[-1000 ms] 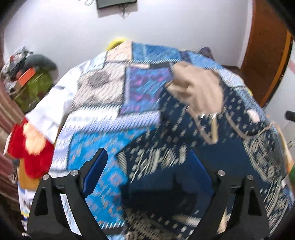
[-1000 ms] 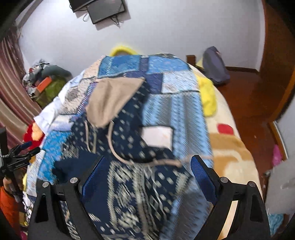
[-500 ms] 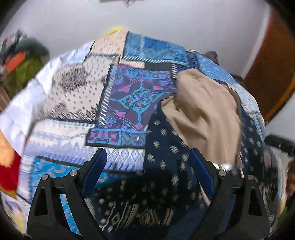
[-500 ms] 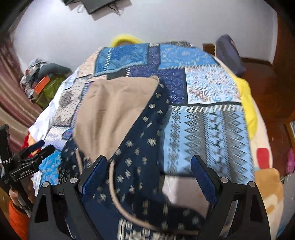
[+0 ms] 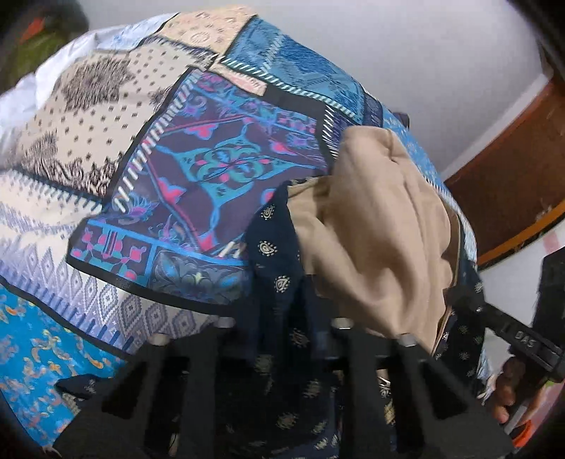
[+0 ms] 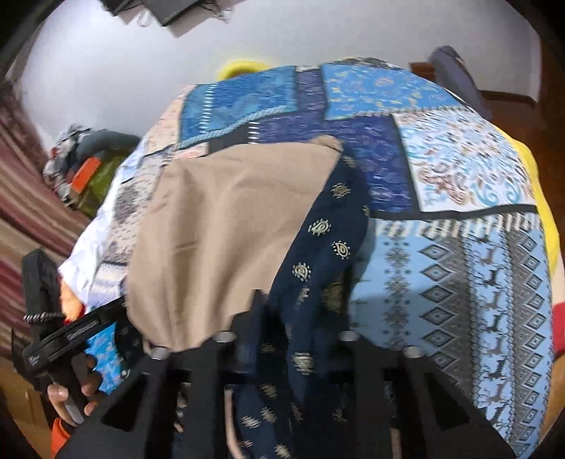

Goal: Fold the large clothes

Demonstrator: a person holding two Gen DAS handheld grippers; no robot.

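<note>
Bed w/ blue patchwork quilt point(image 6: 459, 247) under a white wall point(image 6: 123, 70). We see the navy hooded garment point(image 6: 317, 247), tan hood lining point(image 6: 219, 229) up, bunched mid-quilt toward the bed's near edge. Left gripper point(image 5: 279, 317) jaws closing, pinched narrow on navy cloth; right gripper point(image 6: 268, 317) closing too, nipped on the hood's edge.

We see a patchwork bedspread point(image 6: 459, 247) of blue, beige and purple printed squares that covers the bed. Behind it stands a plain white wall point(image 6: 123, 70), and a dark screen with hanging cables point(image 6: 169, 10) is fixed high on it. On the left a striped brown curtain point(image 6: 21, 197) hangs beside a heap of mixed clothes point(image 6: 84, 166). A brown wooden door point(image 5: 512, 169) is on the right.
</note>
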